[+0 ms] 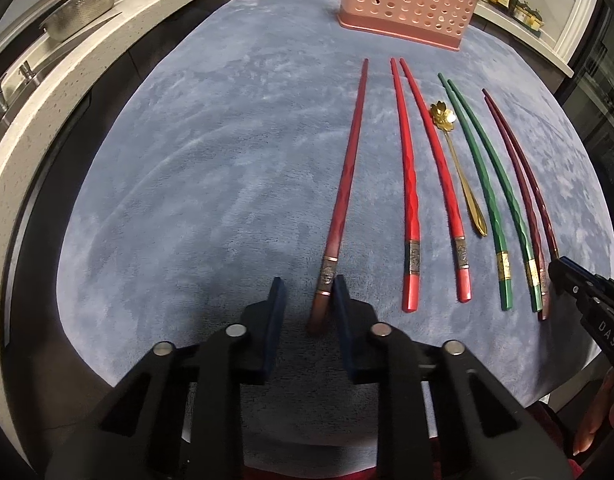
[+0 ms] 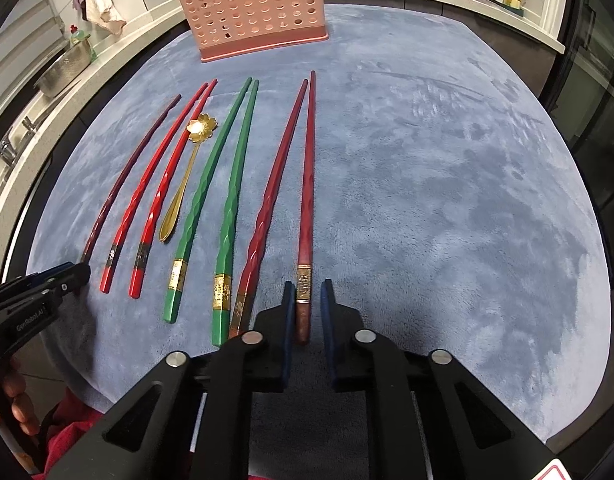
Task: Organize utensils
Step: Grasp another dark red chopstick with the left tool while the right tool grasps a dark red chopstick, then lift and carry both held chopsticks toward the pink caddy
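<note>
pink basket (image 2: 251, 12): contents unclear | left hand-held gripper (image 1: 307, 292), right hand-held gripper (image 2: 307, 296): both apart

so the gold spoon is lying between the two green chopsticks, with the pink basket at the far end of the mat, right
Not quite. In the right wrist view the gold spoon lies between the red chopsticks and the green chopsticks, not between the two green ones. The pink basket is at the far end of the mat.

We saw that our left gripper (image 1: 309, 285) and right gripper (image 2: 308, 290) were matte black, with blue-padded fingers (image 1: 275, 320) and round silver pivot pins. White lettering marked their sides. Bare fingers and red cloth showed behind.
</note>
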The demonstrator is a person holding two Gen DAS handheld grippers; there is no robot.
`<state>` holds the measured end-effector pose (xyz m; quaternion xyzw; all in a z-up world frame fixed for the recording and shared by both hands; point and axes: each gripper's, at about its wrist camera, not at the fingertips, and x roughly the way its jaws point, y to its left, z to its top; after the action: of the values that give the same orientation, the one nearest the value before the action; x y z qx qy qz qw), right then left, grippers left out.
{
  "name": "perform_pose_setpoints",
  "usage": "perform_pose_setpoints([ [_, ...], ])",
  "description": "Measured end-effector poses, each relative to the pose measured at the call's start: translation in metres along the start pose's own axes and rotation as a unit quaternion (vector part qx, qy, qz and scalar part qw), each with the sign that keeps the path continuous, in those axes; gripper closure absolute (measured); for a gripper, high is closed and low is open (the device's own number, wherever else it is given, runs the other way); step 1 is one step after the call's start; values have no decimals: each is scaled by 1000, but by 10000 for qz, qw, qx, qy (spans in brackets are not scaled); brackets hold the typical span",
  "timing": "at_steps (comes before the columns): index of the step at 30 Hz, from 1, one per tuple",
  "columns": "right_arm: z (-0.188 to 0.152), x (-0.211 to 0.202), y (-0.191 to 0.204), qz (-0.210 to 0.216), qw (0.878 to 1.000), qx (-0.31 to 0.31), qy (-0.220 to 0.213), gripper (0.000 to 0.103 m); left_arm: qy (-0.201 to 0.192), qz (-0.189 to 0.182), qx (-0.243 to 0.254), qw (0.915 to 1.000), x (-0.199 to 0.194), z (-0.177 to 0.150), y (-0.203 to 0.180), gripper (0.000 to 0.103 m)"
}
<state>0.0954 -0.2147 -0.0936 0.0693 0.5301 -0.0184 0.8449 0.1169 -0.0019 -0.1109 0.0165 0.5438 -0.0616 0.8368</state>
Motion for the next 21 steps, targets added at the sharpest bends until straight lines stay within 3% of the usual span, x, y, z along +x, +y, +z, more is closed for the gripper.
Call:
perform_pose_setpoints([
  [3,0,0,0,7,10000,1,2,96,-7,-1,-10,10000,-1,0,1,91],
  [21,12,-28,-9,206,9993,255,-199,96,-191,145,-11,9997,-22,8,2,93],
])
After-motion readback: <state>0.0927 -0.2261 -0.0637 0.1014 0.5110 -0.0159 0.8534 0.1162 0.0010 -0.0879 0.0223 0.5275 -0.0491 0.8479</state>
